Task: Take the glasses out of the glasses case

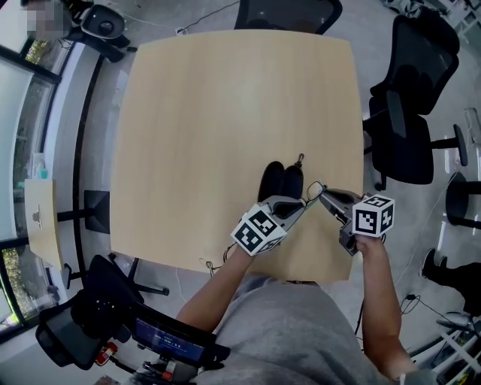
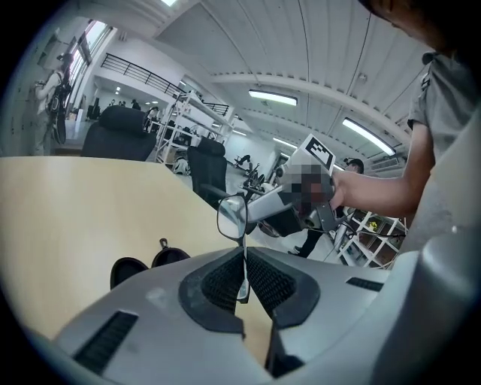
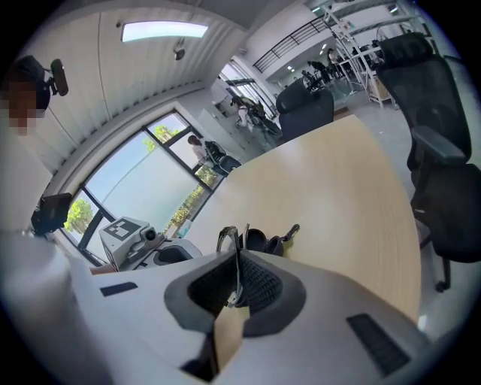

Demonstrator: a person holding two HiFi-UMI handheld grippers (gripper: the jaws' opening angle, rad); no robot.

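Note:
Both grippers hold a pair of thin black-framed glasses above the table's near right part. My left gripper is shut on one temple arm, and the right gripper is shut on the other. In the left gripper view the temple runs between the pads, with a lens beyond the left gripper. The right gripper pinches a temple of the glasses in the same way. The black glasses case lies open on the table just beyond; the same case shows in both gripper views.
The light wooden table stretches away behind the case. Black office chairs stand to the right and one chair at the far edge. A small side table sits on the left by the window.

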